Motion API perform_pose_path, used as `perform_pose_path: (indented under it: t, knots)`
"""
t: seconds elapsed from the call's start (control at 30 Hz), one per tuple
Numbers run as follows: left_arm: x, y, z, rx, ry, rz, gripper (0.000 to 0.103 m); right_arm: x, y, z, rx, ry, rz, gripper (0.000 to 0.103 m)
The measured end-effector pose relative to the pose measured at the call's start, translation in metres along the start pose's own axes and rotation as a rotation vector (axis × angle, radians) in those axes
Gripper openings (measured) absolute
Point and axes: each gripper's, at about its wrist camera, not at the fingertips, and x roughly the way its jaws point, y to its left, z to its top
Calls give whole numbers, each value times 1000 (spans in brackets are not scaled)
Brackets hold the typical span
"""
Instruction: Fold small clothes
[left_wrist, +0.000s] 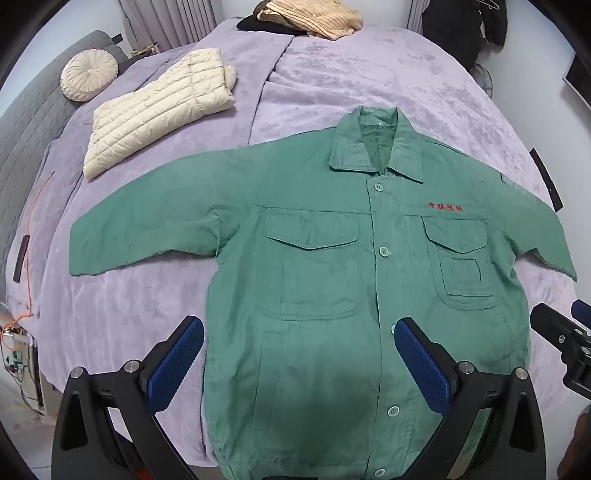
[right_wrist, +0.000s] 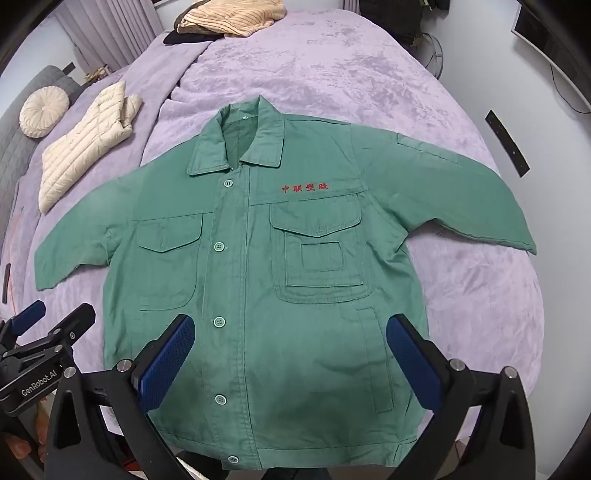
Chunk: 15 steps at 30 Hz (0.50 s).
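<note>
A green buttoned work jacket (left_wrist: 325, 280) (right_wrist: 258, 280) with red lettering on the chest lies flat and face up on a purple bed cover (left_wrist: 369, 74) (right_wrist: 332, 66), sleeves spread to both sides. My left gripper (left_wrist: 299, 332) hangs open above the jacket's lower left part, nothing between its blue pads. My right gripper (right_wrist: 290, 328) hangs open above the lower right part, also with nothing in it. Each gripper shows at the edge of the other's view: the right gripper (left_wrist: 561, 332) and the left gripper (right_wrist: 51, 325).
A folded cream quilted jacket (left_wrist: 155, 110) (right_wrist: 85, 144) lies at the back left beside a round cream cushion (left_wrist: 88, 74) (right_wrist: 43, 110). A beige ribbed garment (left_wrist: 310, 16) (right_wrist: 229, 16) on dark cloth sits at the far edge. A black remote (right_wrist: 506, 142) lies at the right.
</note>
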Motion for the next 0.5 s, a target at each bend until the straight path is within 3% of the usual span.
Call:
perform_pose_path:
  t: [0.5]
  knots:
    - [4,1,4,-1,6,-3,103,1,4,4,-10,-5,-9,103]
